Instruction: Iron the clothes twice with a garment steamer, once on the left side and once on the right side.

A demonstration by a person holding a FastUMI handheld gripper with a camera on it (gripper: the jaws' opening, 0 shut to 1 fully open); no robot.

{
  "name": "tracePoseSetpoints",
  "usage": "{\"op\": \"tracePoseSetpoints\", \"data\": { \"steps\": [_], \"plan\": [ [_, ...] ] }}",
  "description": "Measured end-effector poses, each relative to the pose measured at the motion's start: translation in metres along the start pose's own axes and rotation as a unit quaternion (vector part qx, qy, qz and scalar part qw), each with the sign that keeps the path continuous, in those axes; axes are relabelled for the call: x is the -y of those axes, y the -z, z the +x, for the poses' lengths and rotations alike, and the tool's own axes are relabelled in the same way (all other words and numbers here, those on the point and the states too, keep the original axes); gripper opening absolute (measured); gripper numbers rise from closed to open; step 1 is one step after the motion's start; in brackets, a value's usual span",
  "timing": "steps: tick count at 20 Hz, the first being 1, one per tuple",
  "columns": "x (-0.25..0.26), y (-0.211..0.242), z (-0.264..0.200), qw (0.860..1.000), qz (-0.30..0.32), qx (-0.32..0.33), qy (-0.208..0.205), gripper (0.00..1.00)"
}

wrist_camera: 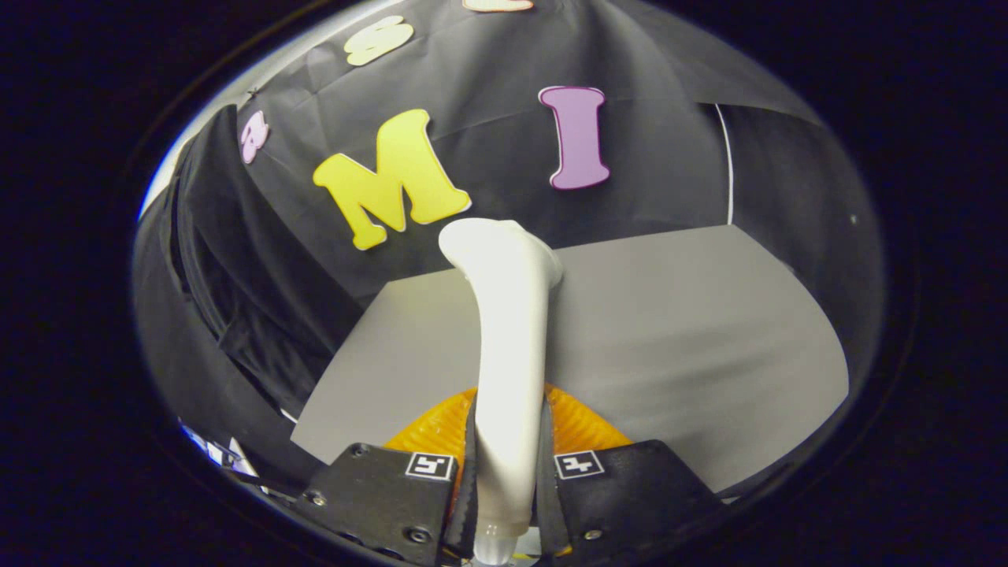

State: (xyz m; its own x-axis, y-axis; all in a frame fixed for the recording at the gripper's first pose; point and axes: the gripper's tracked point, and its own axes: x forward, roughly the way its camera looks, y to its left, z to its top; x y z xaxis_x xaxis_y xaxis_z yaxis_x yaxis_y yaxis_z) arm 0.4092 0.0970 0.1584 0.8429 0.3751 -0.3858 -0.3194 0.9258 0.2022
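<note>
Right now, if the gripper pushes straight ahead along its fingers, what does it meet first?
The gripper is shut on the white steamer, whose head leads. Beyond it, likely the black booth wall above the grey table; depth unclear.

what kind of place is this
Most likely a staged recording booth, not a home laundry room. Black cloth wall drapes all round, a plain grey tabletop stands before it, and the gripper is shut on a white plastic garment steamer handle.
</note>
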Motion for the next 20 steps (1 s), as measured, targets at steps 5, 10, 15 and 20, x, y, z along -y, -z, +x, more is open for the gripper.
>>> {"op": "tracePoseSetpoints", "data": {
  "steps": [5, 10, 15, 20],
  "plan": [
    [-0.018, -0.015, -0.017, 0.997, -0.014, 0.057, -0.050, 0.32],
    [-0.041, -0.045, -0.058, 0.990, -0.014, 0.122, -0.066, 0.32],
    [-0.087, -0.081, -0.114, 0.979, -0.039, 0.190, -0.057, 0.32],
    [-0.152, -0.105, -0.181, 0.961, -0.066, 0.266, -0.022, 0.32]
  ]
}}
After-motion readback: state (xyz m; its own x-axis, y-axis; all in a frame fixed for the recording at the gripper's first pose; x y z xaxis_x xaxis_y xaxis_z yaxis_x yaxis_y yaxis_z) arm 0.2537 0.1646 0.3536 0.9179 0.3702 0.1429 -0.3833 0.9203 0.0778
